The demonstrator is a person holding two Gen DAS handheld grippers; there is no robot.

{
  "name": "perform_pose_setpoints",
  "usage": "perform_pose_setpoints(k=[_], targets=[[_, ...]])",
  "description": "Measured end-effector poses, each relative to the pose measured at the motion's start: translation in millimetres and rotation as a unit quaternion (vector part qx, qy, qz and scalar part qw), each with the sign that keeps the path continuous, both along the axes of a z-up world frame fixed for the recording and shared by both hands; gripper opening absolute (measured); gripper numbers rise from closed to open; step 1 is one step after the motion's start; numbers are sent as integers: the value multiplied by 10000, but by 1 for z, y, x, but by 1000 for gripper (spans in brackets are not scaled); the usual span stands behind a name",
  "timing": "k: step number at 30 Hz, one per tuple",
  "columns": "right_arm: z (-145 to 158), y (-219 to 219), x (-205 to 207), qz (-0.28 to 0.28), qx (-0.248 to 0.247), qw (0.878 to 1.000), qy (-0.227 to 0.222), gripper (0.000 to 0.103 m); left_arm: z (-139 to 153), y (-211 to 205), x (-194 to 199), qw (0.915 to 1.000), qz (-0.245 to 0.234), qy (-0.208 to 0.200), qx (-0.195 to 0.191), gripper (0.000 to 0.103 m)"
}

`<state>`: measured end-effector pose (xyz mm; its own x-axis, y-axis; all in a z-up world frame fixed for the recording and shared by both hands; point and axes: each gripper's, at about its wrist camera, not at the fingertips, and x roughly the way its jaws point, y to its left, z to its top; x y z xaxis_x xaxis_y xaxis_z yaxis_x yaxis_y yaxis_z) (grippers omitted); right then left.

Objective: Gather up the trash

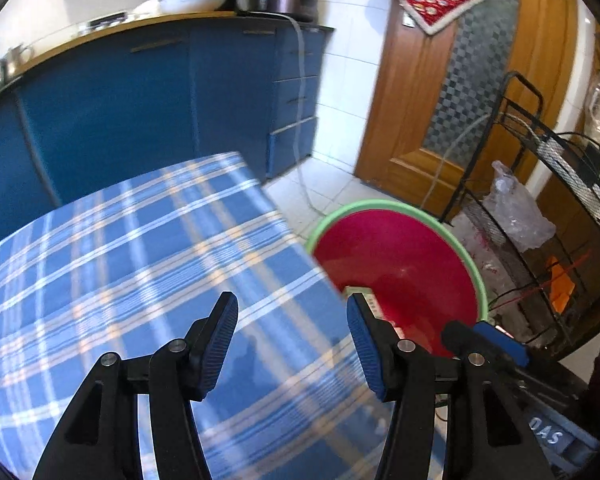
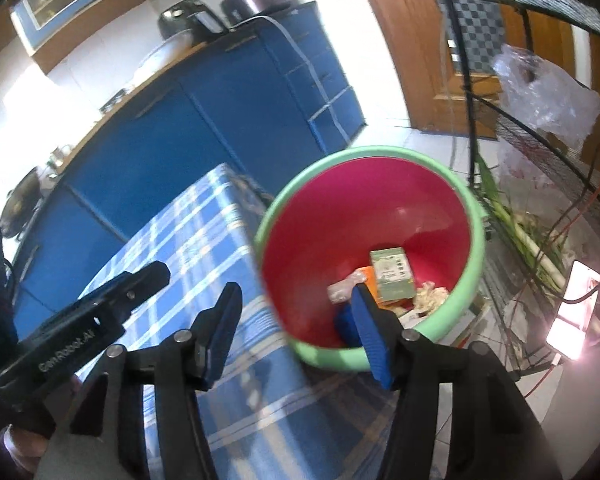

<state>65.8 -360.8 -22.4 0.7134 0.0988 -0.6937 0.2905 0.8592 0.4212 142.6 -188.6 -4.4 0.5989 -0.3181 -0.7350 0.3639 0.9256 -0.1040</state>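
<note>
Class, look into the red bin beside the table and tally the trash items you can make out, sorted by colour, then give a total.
Green carton: 1
Orange item, partly hidden: 1
Blue item, behind a finger: 1
Pale crumpled scraps: 2, at least
Total: 5, though the bin may hide more.

Both the left gripper (image 1: 292, 340) and right gripper (image 2: 296, 328) have black linkages, silver pivot screws and ribbed blue pads (image 1: 220, 344)

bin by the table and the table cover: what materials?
Bin: looks like moulded plastic, glossy; red inside with highlights, smooth rolled green rim. Table cover: seems woven cloth, matte; blue plaid printed or woven in, draping over the table edge. Could be coated fabric; blur leaves that open.
</note>
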Motion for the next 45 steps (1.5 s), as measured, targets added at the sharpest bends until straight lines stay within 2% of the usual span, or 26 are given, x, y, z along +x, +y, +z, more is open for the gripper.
perform_pose_setpoints(k=[7, 13, 18, 22, 25, 37, 39, 45], targets=[[21, 37, -15, 433, -153, 9987, -223, 68, 6, 53, -24, 9983, 559, -91, 123, 62], [35, 66, -28, 739, -334, 9961, -338, 70, 15, 95, -50, 9951, 981, -116, 78, 64], [46, 86, -41, 907, -494, 9937, -426, 72, 27, 117, -75, 9927, 1176, -248, 58, 71], [56, 102, -53, 1043, -644, 9911, -518, 73, 35, 128, -91, 9911, 1284, -361, 46, 73], [62, 111, -60, 1089, -780, 9894, -570, 82, 41, 136, -105, 9897, 1349, -471, 28, 74], [85, 139, -88, 1237, -1230, 9809, -861, 83, 62, 164, -138, 9807, 1794, -783, -16, 77], [88, 141, -90, 1247, -1269, 9799, -899, 88, 64, 166, -141, 9798, 1822, -823, -7, 77], [93, 146, -93, 1266, -1319, 9783, -978, 89, 65, 170, -143, 9779, 1917, -833, -28, 77]])
